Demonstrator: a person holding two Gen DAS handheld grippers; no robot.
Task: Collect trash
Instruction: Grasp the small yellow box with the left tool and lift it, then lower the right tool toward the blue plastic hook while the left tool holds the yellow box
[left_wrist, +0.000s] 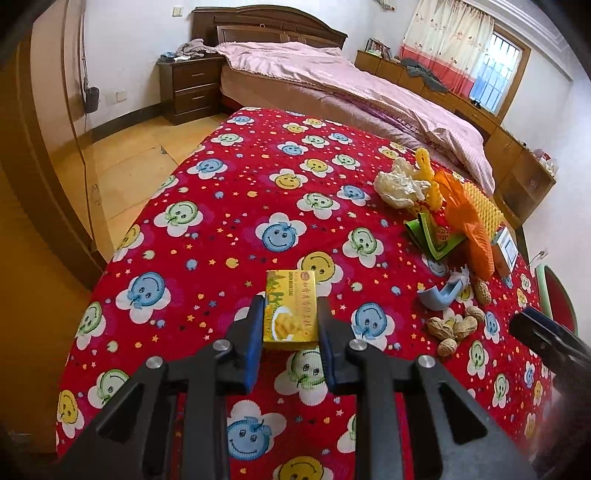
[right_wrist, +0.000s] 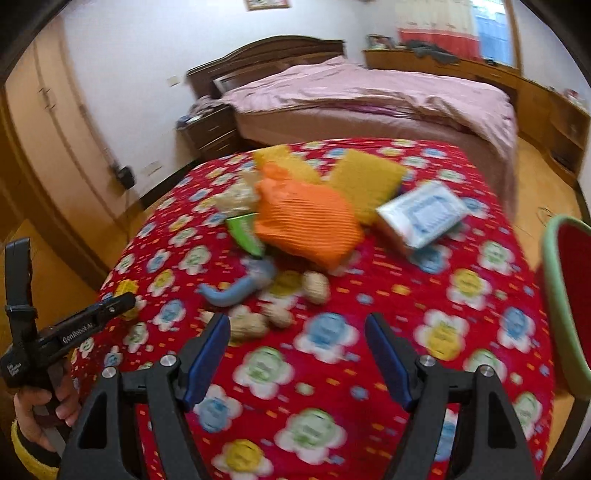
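Gripping a yellow snack box in the left tongs, right tongs spread wide, seemingly above blurred peanuts

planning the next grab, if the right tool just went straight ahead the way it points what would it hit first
Probably the peanuts just past the left finger, though the centre line between the open right tool runs over bare red cloth toward the orange bag. The frame is blurred, so depth is uncertain.

"GREEN BEAN CAKE" on yellow box; "GenRobot.AI" on left tongs
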